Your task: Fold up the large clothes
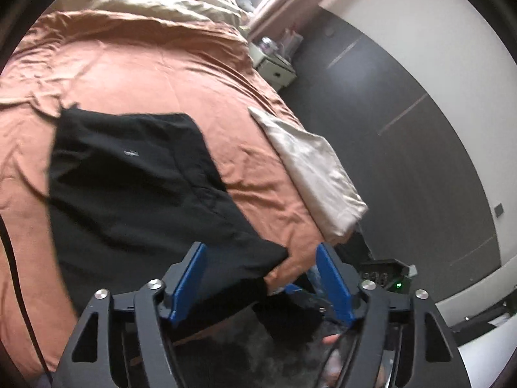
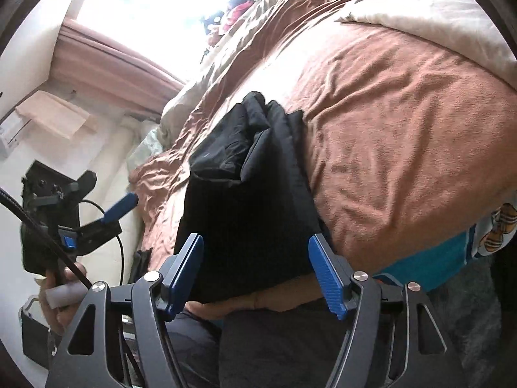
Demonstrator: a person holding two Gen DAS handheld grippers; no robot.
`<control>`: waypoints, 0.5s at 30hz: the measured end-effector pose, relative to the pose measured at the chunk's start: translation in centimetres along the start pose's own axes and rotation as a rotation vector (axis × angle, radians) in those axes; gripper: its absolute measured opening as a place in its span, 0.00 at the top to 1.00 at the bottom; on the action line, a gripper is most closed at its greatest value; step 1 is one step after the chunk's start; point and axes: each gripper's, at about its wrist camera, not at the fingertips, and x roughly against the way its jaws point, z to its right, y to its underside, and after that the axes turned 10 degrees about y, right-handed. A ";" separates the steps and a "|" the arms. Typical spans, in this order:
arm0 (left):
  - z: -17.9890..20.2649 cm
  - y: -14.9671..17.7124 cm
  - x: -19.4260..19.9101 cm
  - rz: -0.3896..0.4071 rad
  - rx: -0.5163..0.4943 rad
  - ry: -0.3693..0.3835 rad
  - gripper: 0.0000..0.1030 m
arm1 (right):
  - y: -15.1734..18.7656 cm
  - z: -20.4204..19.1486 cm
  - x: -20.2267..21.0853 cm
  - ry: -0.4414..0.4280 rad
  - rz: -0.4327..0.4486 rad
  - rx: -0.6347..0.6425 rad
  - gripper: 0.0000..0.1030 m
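the left gripper [image 1: 263, 278] is sitting with its blue pads [image 1: 190, 279] spread wide apart, clamping nothing. a corner of the black garment [image 1: 135, 174] is lying in the gap between them, close to the left pad, though whether it is touching that pad is hard to tell. beyond the fingers the garment is spreading away across the rust-orange bed cover [image 1: 145, 64], lying mostly flat with a small pale label [image 1: 131, 153] showing on its upper layer. to the right, a beige folded cloth [image 1: 316, 168] is resting along the bed's edge, over the dark floor [image 1: 404, 148]. a pale nightstand [image 1: 274, 64] is standing further back beside the bed.

the right gripper [image 2: 258, 270] is likewise gaping, its blue pads [image 2: 326, 274] set well apart and gripping nothing. the black garment [image 2: 245, 200] is lying just ahead of and between them, its near edge draping over the side of the rust-orange bed cover [image 2: 404, 135], with bunched folds at its far end. off to the left in this view, the left gripper [image 2: 97, 216] is hanging beside the bed. a beige duvet [image 2: 436, 9] is lying across the far part of the bed.
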 end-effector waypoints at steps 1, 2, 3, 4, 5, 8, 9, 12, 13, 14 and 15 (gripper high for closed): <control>-0.6 0.2 1.1 0.010 0.001 -0.024 0.30 | -0.1 -0.2 -0.2 -0.010 0.000 0.000 0.36; -0.8 0.4 1.7 0.017 0.002 -0.040 0.30 | -0.3 -0.4 -0.5 -0.011 -0.003 0.002 0.36; -1.4 0.7 2.7 0.028 0.005 -0.065 0.30 | -0.4 -0.6 -0.7 -0.012 -0.007 0.004 0.36; -1.6 0.8 3.1 0.035 0.008 -0.079 0.30 | -0.5 -0.8 -0.8 -0.026 -0.001 -0.001 0.36; -2.3 1.0 3.9 0.046 0.017 -0.104 0.30 | -0.6 -1.0 -0.8 -0.037 0.009 -0.002 0.36; -4.0 1.6 5.5 0.069 0.055 -0.141 0.30 | -0.8 -1.7 -0.7 -0.042 0.043 0.008 0.35; -4.7 2.0 5.9 0.071 0.068 -0.152 0.30 | -1.0 -1.9 -0.9 -0.034 0.041 0.010 0.33; -6.2 2.8 6.5 0.067 0.088 -0.189 0.30 | -1.8 -2.1 -2.0 -0.009 0.021 -0.011 0.29; -6.8 3.2 6.6 0.059 0.095 -0.204 0.30 | -1.9 -2.1 -2.2 -0.001 0.010 -0.022 0.29; -7.2 3.4 6.7 0.054 0.097 -0.215 0.30 | -2.1 -2.2 -2.3 -0.008 0.008 -0.029 0.29; -7.6 3.6 7.0 0.048 0.099 -0.226 0.30 | -2.2 -2.5 -2.4 -0.006 0.007 -0.028 0.29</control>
